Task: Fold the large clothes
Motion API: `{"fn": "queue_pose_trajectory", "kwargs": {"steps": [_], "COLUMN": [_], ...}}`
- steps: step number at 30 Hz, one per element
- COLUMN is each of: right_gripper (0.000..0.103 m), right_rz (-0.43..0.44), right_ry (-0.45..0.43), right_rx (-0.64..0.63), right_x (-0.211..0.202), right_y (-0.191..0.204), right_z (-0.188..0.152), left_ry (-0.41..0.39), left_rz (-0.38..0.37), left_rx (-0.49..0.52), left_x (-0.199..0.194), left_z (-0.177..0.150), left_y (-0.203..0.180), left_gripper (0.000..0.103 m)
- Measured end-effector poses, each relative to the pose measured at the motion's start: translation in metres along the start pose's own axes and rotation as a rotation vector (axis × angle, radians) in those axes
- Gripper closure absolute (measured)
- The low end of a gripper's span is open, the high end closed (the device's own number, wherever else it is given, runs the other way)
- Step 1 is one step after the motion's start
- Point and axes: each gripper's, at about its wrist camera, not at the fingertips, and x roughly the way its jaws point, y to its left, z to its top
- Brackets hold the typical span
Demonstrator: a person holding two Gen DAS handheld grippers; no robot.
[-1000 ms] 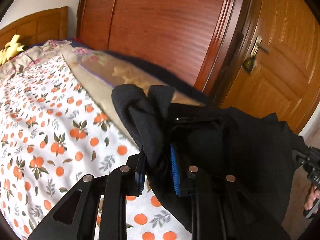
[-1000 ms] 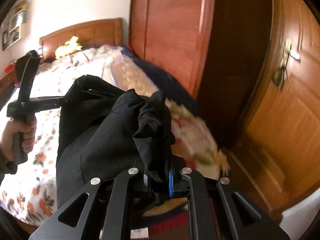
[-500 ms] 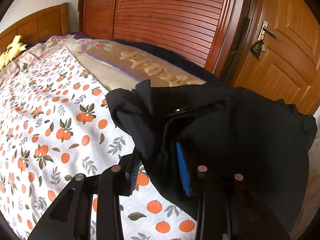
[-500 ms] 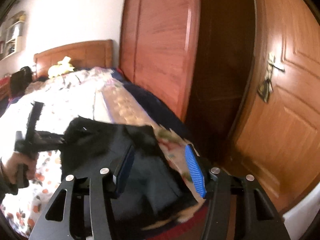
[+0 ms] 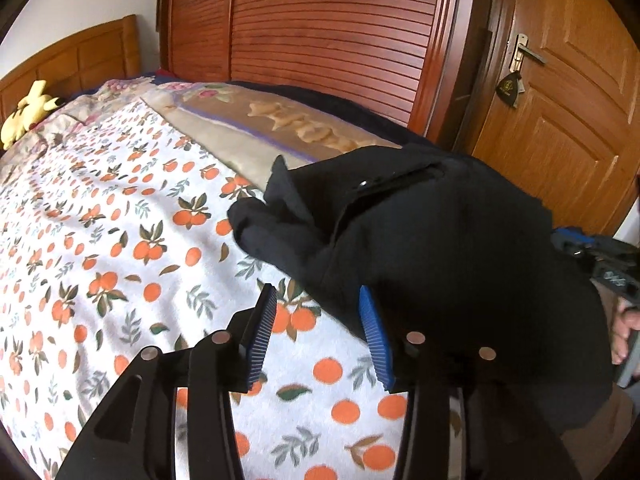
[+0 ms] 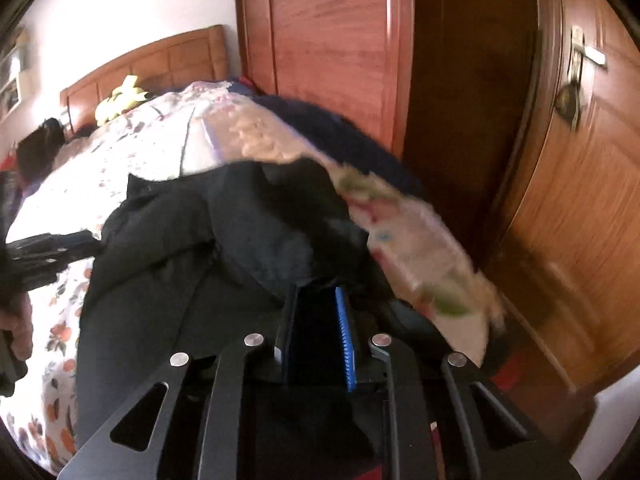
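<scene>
One garment (image 5: pixel 460 256): black, bunched at the bed's (image 5: pixel 100 240) foot edge.
Left gripper (image 5: pixel 320 336): just opened, jaws apart, cloth released.
Right gripper (image 6: pixel 316 336): just closed, nearly together; grip unclear.
Left: every fold.

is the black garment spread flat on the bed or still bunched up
Bunched: the black garment lies in rumpled folds at the bed's edge, not spread flat.

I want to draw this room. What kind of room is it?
A bedroom, most likely: a bed with an orange-print cover, a wooden headboard, and a slatted wardrobe beside it.
</scene>
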Motion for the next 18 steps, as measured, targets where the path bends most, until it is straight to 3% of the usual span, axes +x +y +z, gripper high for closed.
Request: {"fn": "queue_pose_trajectory", "kwargs": {"steps": [7,12,15,18], "right_gripper": [0.087,0.069,0.067,0.06], "right_rz": [-0.041,-0.06,-0.052,-0.039], "right_ry": [-0.016,-0.072,-0.081,-0.088], "right_rx": [-0.014,-0.012,-0.019,-0.019], "right_x": [-0.011,-0.042,-0.054,-0.063], "right_y": [0.007,0.013,0.016,0.023], "right_z": [0.0,-0.001,-0.003,-0.01], "left_ry": [-0.037,-0.086,-0.116,-0.133], "left_rz": [0.025,0.039,0.05,0.053], "left_rx": [0.034,0.033,0.036,0.036], "left_x": [-0.034,-0.067,-0.089,-0.108], "left_z": [-0.023,-0.035,-0.041,-0.044], "left_y": [-0.01,-0.017,-0.021,-0.027], "left_gripper": [0.052,0.032,0.02,0.018]}}
